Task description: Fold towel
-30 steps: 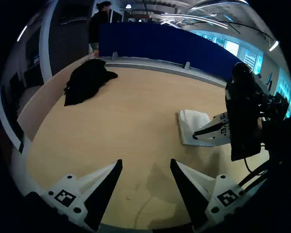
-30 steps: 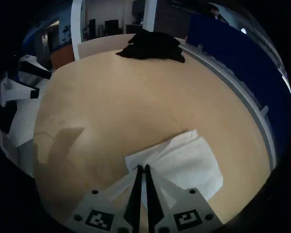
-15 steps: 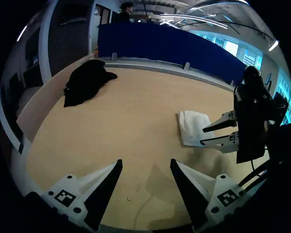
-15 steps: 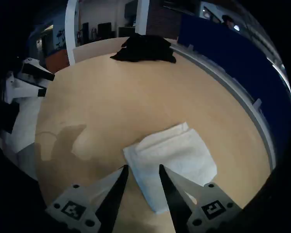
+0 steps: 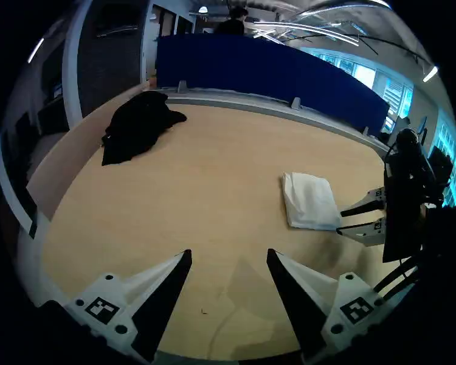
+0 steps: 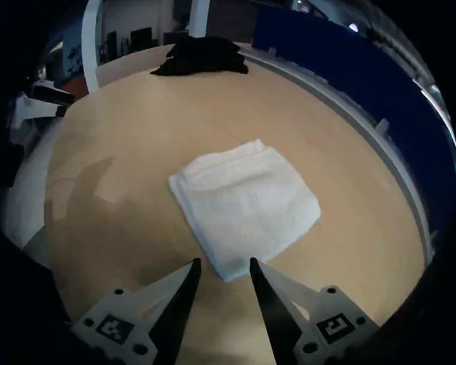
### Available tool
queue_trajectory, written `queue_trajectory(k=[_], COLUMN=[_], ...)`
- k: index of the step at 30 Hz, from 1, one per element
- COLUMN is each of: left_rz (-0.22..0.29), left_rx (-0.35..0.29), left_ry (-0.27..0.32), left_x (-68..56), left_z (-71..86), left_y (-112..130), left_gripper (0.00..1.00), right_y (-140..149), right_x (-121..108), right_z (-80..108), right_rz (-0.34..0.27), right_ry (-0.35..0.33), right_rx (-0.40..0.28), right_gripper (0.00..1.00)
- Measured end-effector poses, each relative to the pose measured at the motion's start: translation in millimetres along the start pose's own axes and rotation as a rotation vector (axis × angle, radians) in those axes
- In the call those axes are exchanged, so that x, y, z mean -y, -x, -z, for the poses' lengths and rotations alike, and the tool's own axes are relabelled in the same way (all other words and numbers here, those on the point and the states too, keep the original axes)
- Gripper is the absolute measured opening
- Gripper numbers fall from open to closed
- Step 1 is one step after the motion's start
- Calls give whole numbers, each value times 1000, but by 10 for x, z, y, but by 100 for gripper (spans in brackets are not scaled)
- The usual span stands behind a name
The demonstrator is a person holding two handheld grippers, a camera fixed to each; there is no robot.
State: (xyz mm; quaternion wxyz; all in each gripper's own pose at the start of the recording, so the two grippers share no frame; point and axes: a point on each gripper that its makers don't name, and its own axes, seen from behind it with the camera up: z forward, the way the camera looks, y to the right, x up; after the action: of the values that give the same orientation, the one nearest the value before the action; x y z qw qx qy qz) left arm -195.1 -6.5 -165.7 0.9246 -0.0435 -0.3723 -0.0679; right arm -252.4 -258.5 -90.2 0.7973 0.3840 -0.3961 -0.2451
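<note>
A white towel (image 6: pixel 245 203) lies folded into a compact rectangle on the light wooden table (image 6: pixel 137 152). In the right gripper view my right gripper (image 6: pixel 223 263) is open, its tips just short of the towel's near corner, holding nothing. In the left gripper view the same towel (image 5: pixel 310 201) rests at the right, and the right gripper (image 5: pixel 341 222) hovers beside its right edge with its fingers apart. My left gripper (image 5: pixel 228 254) is open over bare table, well away from the towel, with nothing between its fingers.
A black garment (image 5: pixel 135 125) is heaped at the far left of the table, also visible as the black garment (image 6: pixel 199 55) in the right gripper view. A blue partition (image 5: pixel 264 70) runs along the table's far edge. A person (image 5: pixel 233 19) stands behind it.
My right gripper has opened, let go of the towel and drawn back from it. The towel now lies flat on the table. My left gripper has stayed put.
</note>
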Motion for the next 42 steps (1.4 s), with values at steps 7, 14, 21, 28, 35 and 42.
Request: queue_trajectory(k=[7, 14, 21, 28, 35, 42], left_rz=[-12, -15, -18, -24, -31, -40], left_rx=[-1, 0, 2, 3, 3, -7], left_ry=[4, 6, 5, 8, 11, 15], left_x=[-43, -71, -87, -111, -130, -184], left_z=[-23, -42, -66, -82, -89, -81], left_y=[-26, -47, -52, -59, -92, -178], left_gripper=[91, 91, 91, 91, 91, 91], right_y=[136, 187, 208, 185, -7, -493], right_x=[9, 20, -28, -68, -154, -382], right_z=[-22, -65, -104, -104, -12, 302], right_rz=[-37, -52, -84, -89, -91, -67], right_ry=[-1, -8, -6, 2, 19, 61], right_rx=[17, 24, 19, 4, -43, -137], right_gripper=[61, 56, 22, 3, 3, 3])
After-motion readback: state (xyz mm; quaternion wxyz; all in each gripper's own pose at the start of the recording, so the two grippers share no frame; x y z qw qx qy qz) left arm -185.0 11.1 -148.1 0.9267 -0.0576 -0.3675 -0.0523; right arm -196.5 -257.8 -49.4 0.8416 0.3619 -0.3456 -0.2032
